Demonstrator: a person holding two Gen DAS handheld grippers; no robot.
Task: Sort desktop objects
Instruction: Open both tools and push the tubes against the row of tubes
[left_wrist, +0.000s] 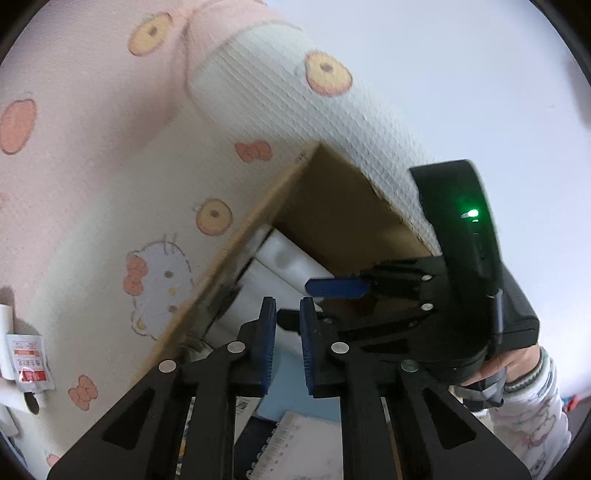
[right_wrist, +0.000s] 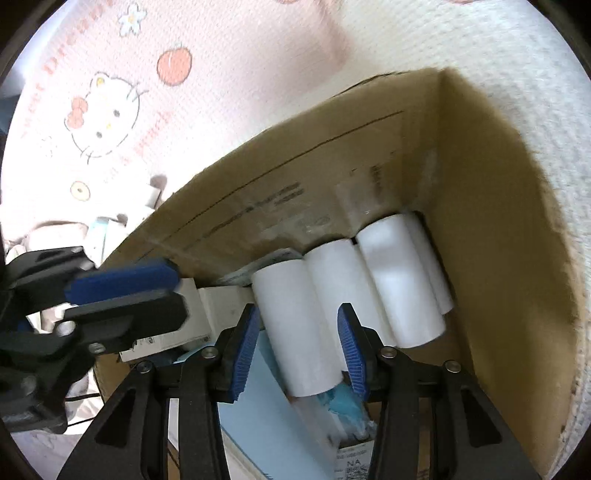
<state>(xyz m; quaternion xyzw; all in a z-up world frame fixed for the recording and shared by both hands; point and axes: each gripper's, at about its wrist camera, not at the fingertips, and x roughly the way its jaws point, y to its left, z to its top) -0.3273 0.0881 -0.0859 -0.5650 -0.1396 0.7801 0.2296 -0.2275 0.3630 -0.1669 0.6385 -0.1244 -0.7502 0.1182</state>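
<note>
A brown cardboard box (right_wrist: 480, 229) lies open on a pink cartoon-print cloth (right_wrist: 92, 74). Inside it, three white paper rolls (right_wrist: 395, 273) lie side by side, above a pale blue flat item (right_wrist: 266, 417) and a small white carton (right_wrist: 207, 310). My right gripper (right_wrist: 301, 350) is open, its jaws on either side of the nearest roll (right_wrist: 295, 325) without closing on it. My left gripper (left_wrist: 288, 343) is open with a narrow gap and empty, over the box edge (left_wrist: 221, 258). Each gripper shows in the other's view, the right one (left_wrist: 332, 291) in the left wrist view and the left one (right_wrist: 122, 291) in the right wrist view.
A spiral notebook (left_wrist: 306, 443) lies under the left gripper. A red-and-white sachet (left_wrist: 29, 365) and white items sit at the far left on the cloth. A white textured cloth (left_wrist: 332, 122) drapes the box's far side.
</note>
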